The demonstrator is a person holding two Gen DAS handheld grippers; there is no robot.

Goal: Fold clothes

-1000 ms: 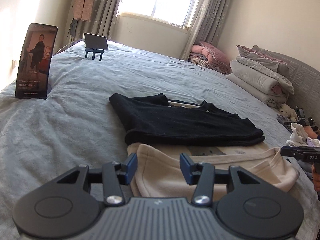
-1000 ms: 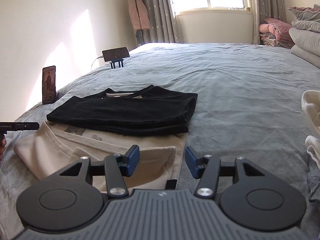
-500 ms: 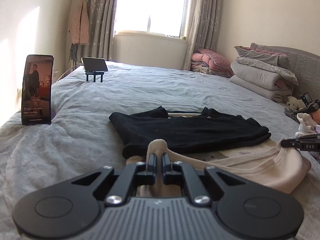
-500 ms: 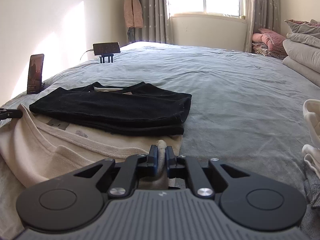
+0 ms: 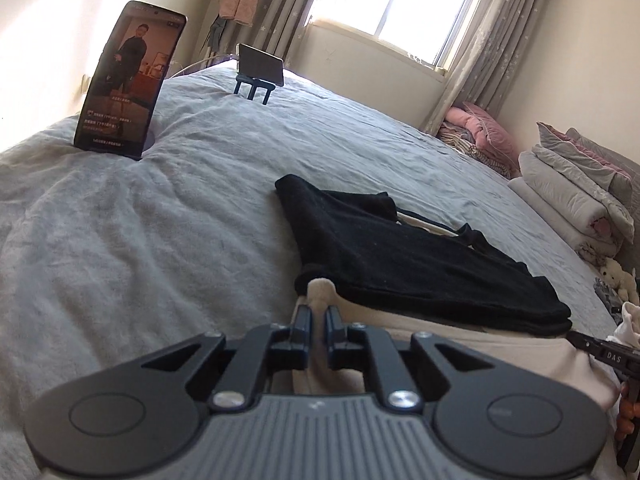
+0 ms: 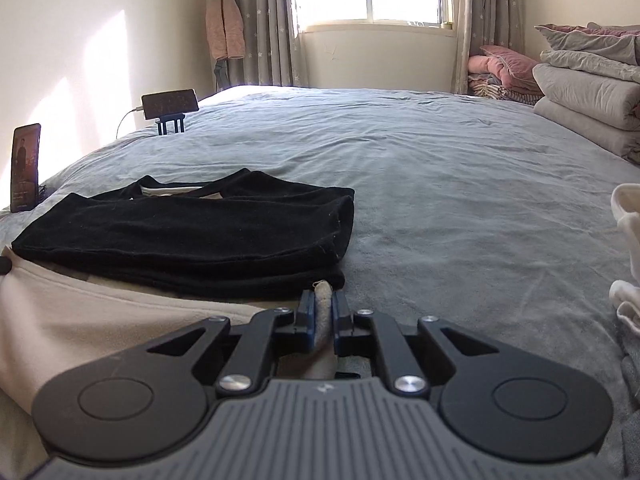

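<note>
Beige garment (image 5: 460, 344) pinched in both tools beside folded black garment (image 6: 192, 236).

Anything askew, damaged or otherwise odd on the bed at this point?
Nothing damaged or spilled. The one untidy spot: the folded black garment lies on the far part of the beige garment being folded. Both grippers, left and right, pinch the beige garment's near corners; their jaws are easing open slightly, cloth between them.

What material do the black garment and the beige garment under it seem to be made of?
Black garment: probably a soft knit, matte, with fine lint on its fuzzy surface. Beige garment: likely a thicker fleece or sweatshirt cotton, matte, with a plump rolled edge. Neither can be told for sure.
</note>
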